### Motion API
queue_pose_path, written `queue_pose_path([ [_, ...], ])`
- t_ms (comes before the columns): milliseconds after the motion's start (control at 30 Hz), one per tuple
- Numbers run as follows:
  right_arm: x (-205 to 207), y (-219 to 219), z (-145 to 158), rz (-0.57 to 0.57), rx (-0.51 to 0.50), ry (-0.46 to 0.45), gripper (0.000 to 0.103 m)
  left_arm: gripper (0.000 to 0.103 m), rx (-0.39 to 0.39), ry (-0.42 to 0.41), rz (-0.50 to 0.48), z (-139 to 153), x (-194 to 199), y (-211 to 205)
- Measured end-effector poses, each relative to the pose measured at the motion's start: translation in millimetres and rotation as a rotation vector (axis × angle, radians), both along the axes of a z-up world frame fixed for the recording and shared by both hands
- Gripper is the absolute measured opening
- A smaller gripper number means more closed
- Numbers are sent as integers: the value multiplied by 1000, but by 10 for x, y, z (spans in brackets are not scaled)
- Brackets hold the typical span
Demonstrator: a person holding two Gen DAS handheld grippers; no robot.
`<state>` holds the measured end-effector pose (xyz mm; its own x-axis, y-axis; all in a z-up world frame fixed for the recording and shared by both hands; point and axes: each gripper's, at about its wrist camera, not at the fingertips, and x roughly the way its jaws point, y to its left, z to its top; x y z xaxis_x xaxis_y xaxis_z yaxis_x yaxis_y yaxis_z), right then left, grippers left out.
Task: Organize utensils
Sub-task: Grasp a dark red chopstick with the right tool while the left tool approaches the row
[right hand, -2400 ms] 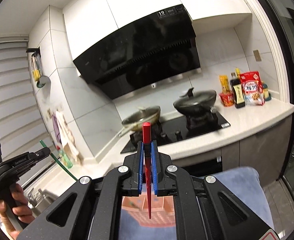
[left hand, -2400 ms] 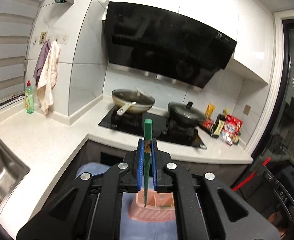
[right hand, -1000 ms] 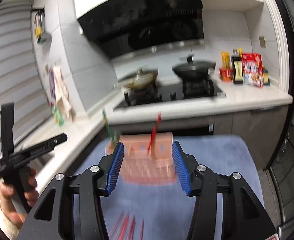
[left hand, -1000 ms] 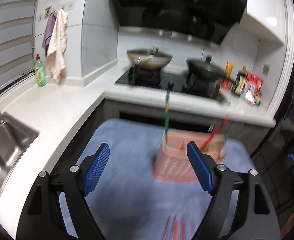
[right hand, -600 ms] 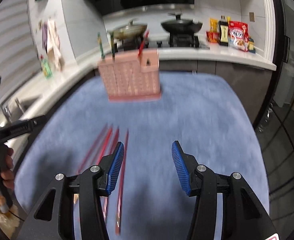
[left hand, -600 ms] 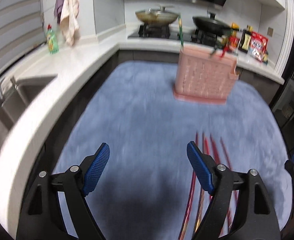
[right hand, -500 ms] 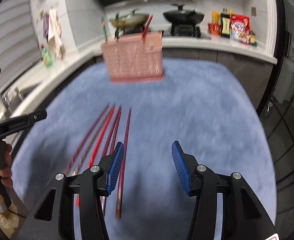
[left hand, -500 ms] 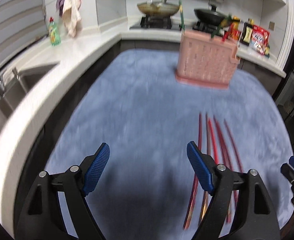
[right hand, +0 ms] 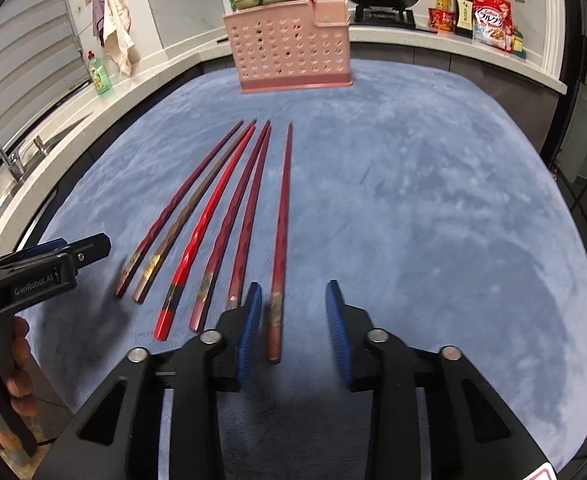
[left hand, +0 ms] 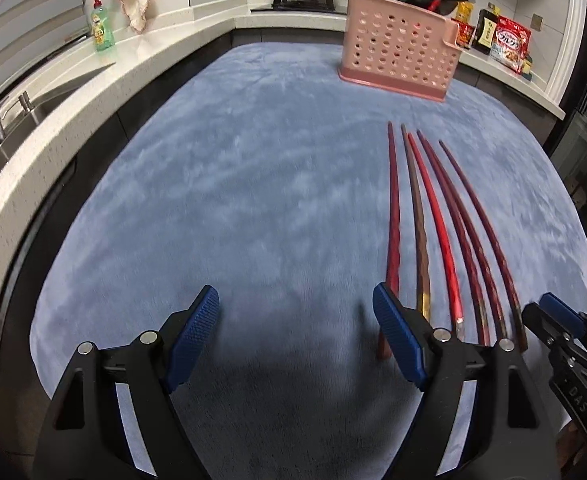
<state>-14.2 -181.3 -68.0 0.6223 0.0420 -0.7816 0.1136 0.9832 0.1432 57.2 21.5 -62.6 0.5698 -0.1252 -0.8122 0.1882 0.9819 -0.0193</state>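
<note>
Legible writing: "GenRobot.AI" on the left tongs [right hand: 89, 246], "DAS" on the right tongs [right hand: 293, 320], Japanese lettering on a red-and-white snack bag [right hand: 491, 18] on the far white worktop [right hand: 453, 40]. Six red and brown chopsticks [right hand: 229, 216] side by side on a blue plush mat [right hand: 413, 200], pink perforated utensil holder [right hand: 289, 52] upright at its far edge with green and red sticks inside; stove with pans, sink, green bottle around. Left tongs wide apart and empty; right tongs closing astride the rightmost chopstick [right hand: 281, 216], pads not pressing.
</note>
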Motion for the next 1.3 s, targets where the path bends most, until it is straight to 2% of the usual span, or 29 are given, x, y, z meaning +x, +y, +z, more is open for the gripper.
queue_pose_path([
  [167,7,82,-114,12,-8,21,17,75,-23,29,0,-77,-24,24],
  [267,-1,90,-115,11,-10,16,16,75,-32,34,1,-85,-23,30],
  [367,-8,86,-123,11,-15,15,7,75,-38,34,-3,-82,-32,15],
  [667,-81,-17,-124,-16,2,13,7,75,-65,49,-45,-114,-53,-118],
  [867,-81,-37,-148,-19,16,14,7,75,-40,38,-54,-157,-48,-198],
  [1067,-76,-36,-155,-19,19,15,7,70,15,12,-63,-192,-49,-246],
  [1200,-77,-38,-156,-18,17,15,7,65,25,6,-71,-187,-58,-268],
  [1300,-77,-43,-158,-16,17,14,7,50,16,5,-80,-174,-53,-275],
])
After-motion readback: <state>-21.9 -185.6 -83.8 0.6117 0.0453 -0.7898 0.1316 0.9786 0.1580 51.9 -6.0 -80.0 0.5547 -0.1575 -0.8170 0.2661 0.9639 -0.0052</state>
